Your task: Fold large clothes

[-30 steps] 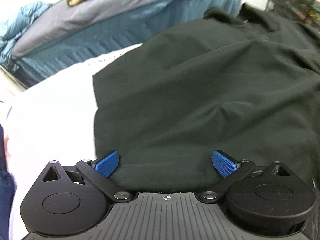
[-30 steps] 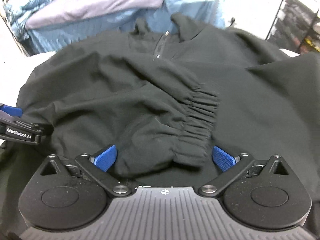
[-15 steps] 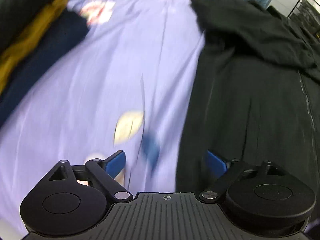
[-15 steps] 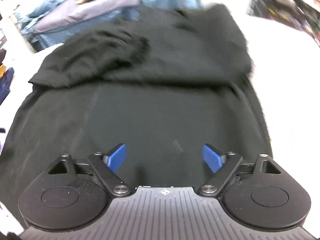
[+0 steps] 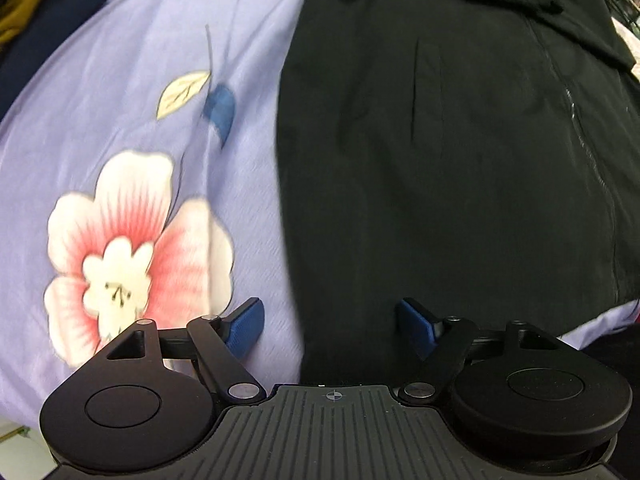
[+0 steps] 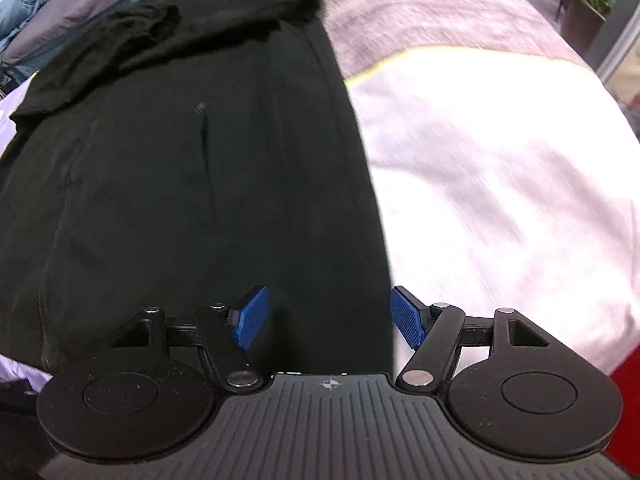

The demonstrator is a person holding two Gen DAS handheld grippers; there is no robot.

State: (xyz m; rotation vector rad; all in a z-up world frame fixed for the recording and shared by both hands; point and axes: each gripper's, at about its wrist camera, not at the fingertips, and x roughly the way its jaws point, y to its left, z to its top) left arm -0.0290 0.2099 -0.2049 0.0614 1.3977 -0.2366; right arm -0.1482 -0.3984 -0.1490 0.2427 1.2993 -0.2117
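A black zip jacket (image 5: pixel 440 160) lies flat on the bed, sleeves folded in across its upper part. My left gripper (image 5: pixel 330 326) is open over the jacket's near left hem corner; its left edge runs between the blue fingers (image 5: pixel 246 326). In the right wrist view the jacket (image 6: pixel 192 168) fills the left side. My right gripper (image 6: pixel 328 316) is open over the near right hem corner, with the right edge between its fingers (image 6: pixel 406 316). Whether either touches the cloth I cannot tell.
A lilac floral bedsheet (image 5: pixel 132 160) lies left of the jacket; a pale blanket (image 6: pixel 500 168) lies right of it. Dark blue and yellow clothes (image 5: pixel 36 28) lie at the far left. Blue and grey bedding (image 6: pixel 48 16) is piled at the back.
Both grippers have drawn back from the sleeves near the collar to the jacket's near hem corners, left to the left edge, right to the right edge. Both stayed open.
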